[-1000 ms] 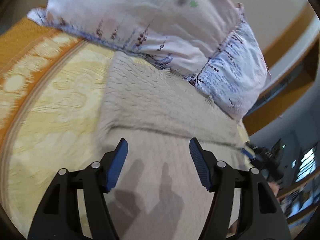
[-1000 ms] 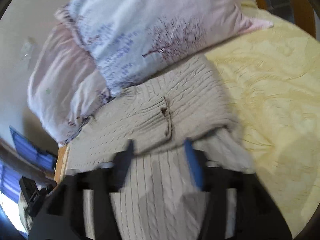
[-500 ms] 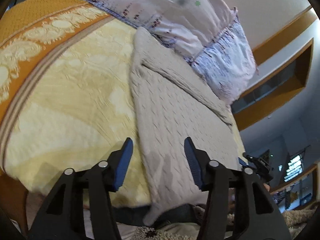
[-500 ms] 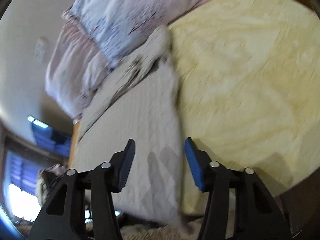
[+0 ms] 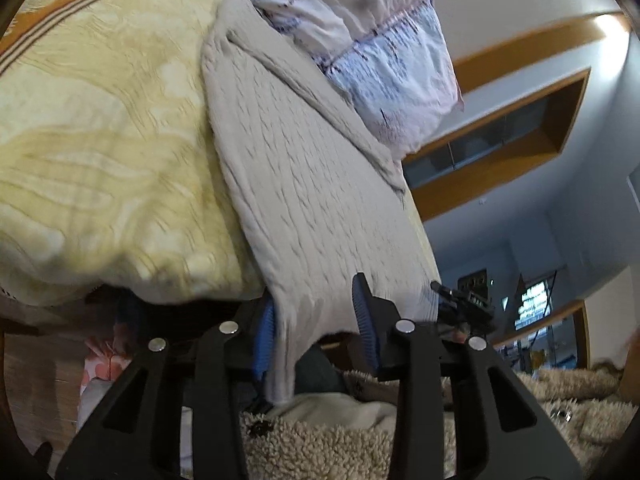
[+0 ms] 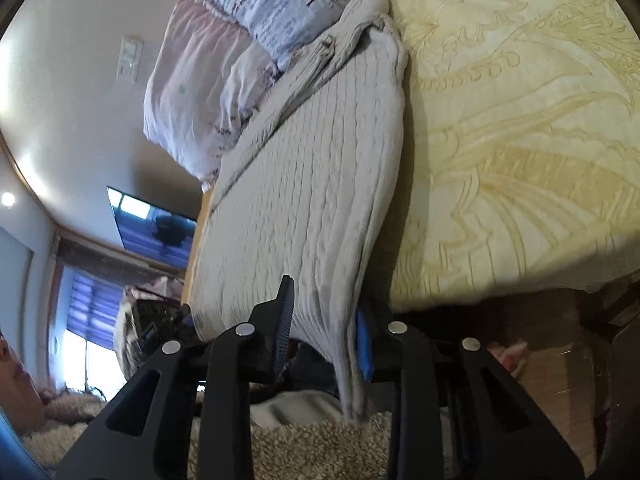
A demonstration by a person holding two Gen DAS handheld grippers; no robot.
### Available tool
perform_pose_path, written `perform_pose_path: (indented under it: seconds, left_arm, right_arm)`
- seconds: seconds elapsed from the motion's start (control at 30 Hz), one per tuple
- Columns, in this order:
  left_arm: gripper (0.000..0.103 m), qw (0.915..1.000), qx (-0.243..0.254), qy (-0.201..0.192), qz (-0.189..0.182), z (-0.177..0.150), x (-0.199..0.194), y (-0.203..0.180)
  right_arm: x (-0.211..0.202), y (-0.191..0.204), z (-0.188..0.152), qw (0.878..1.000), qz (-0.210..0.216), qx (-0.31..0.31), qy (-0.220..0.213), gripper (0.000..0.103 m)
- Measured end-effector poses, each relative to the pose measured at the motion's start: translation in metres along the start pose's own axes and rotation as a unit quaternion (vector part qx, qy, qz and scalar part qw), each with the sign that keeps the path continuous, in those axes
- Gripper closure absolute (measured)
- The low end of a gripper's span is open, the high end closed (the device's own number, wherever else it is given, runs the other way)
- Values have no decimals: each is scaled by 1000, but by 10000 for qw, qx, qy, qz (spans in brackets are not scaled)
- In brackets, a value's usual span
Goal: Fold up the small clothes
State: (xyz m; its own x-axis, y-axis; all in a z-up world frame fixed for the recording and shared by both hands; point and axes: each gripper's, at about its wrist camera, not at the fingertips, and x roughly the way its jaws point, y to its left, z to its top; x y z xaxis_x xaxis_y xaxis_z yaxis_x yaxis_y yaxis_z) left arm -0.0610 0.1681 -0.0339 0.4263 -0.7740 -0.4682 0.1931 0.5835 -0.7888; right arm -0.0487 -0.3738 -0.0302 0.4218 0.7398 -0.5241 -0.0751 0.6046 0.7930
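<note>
Since half a second ago, both grippers have been drawn back past the bed edge. From the left wrist, the left gripper [image 5: 316, 322] is seen with jaws parted around the hanging hem of the beige cable-knit sweater [image 5: 304, 184], spread on the yellow embossed bedspread [image 5: 100, 128]; the hem's end is hidden. From the right wrist, the right gripper [image 6: 324, 332] likewise straddles the sweater [image 6: 304, 200], jaws apart, below floral pillows [image 6: 256, 16].

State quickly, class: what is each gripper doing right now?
Left gripper: open, fingers straddling the grey knitted sweater hem.
Right gripper: open, fingers also straddling the sweater's hem.
</note>
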Motion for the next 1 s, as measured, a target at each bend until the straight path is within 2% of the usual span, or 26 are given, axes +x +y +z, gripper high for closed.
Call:
perform_pose_path:
  seconds: [0.13,0.2,0.23,0.27,0.3,0.33,0.4,0.53,0.77,0.9,1.0]
  left_arm:
    - [67,9994,173,300,52,-6,9,-5]
    - [67,9991,179,374,82,-7,12,-5]
    - [71,9989,188,419,125,-8,14,-6]
    - [76,9987,209,436,153,-7,16,-7]
    - [89,9985,256,466,165,-7,17,-8]
    - [94,9983,285,470,175,-7,17,-9]
    - [96,9980,428,431,184,-4,15,-16]
    - [97,9970,712,166,244,5,0,-29]
    - [97,9934,927,-377,567,37,-18,-43]
    - [97,9897,959,-833,654,62,-27,-49]
    - [97,9874,859,-1123,715,87,-30,-50]
  right_arm:
    - [4,4,-6,9996,-33,-182,212,74]
    - [8,5,-7,9992,-80,-239,319,78]
    - [11,5,-8,9989,-121,-250,383,81]
    - [13,5,-8,9986,-161,-256,426,88]
    - [15,6,-8,9984,-190,-275,465,92]
    - [15,8,-8,9981,-187,-335,479,93]
    - [12,16,-6,9977,-152,-506,433,94]
    - [-7,38,6,9960,40,-897,42,95]
    - [-24,56,26,9882,11,-1283,-842,95]
    - [-24,65,35,9797,-118,-1499,-1326,95]
    - [-31,74,46,9684,-239,-1684,-1826,95]
